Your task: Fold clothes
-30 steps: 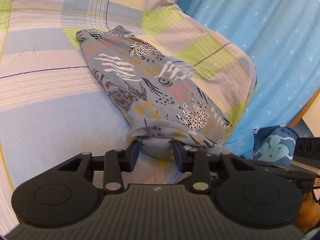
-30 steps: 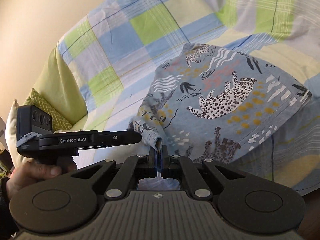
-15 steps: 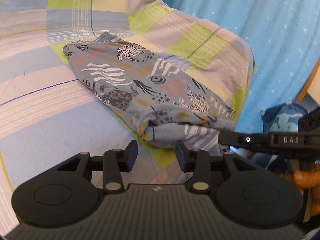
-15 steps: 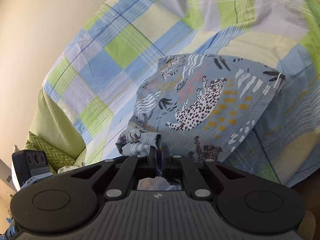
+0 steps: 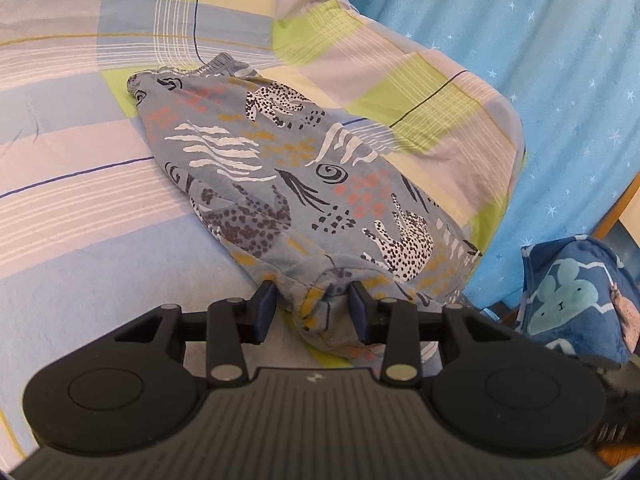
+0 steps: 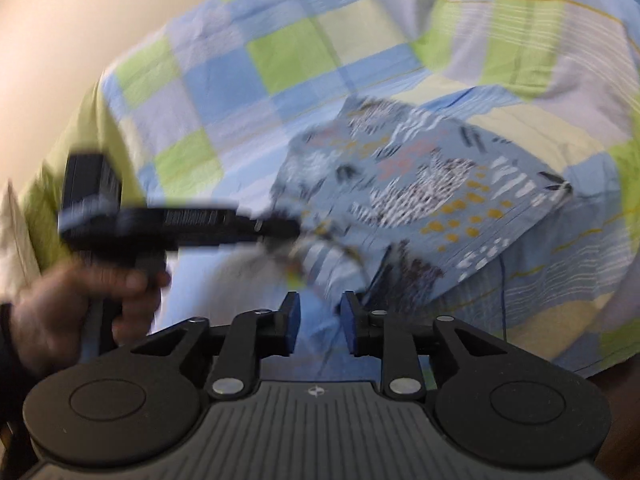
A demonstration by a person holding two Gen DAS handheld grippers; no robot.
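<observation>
Since half a second ago the right gripper [image 6: 318,322] has let go of the cloth and its fingers now stand apart, empty, while the left gripper [image 5: 312,312] has moved in, its open fingers straddling the bunched near corner of the garment [image 5: 296,184]. The garment lies folded on the bed [image 5: 80,220], close to its edge. If the left fingers close on only the top layer, or drag toward the edge, the fold may slip open or slide off.
</observation>
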